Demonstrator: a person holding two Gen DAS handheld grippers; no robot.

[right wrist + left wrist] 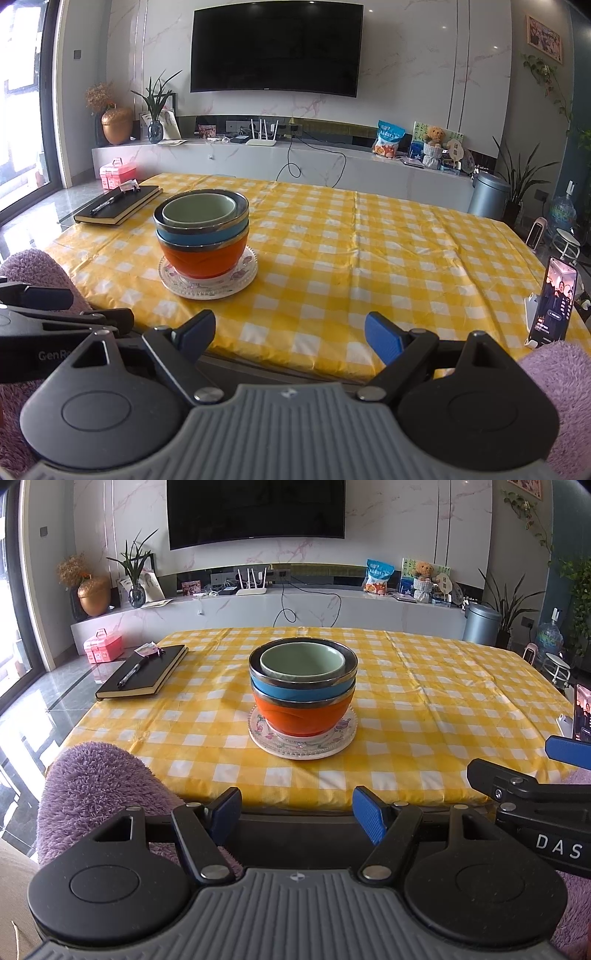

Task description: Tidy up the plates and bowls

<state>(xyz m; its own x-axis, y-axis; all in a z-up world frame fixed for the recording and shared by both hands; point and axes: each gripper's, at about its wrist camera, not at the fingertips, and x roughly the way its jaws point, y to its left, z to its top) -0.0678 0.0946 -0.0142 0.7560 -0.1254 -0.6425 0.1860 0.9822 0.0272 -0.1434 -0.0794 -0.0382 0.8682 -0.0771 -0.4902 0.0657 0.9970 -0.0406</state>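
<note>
I see a table under a yellow-and-white checked cloth (424, 701). At its centre sits a round patterned glass plate (303, 738) bearing stacked bowls. At ten o'clock from it lies a black closed notebook (147, 672); a propped phone (554, 302) stands at four o'clock.

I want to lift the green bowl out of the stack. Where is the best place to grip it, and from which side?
Probably the green bowl is best taken by its near rim from above, one finger inside and one outside. It sits nested in the blue bowl, so its wall is hidden and only the rim shows. The left gripper is open and faces it.
</note>
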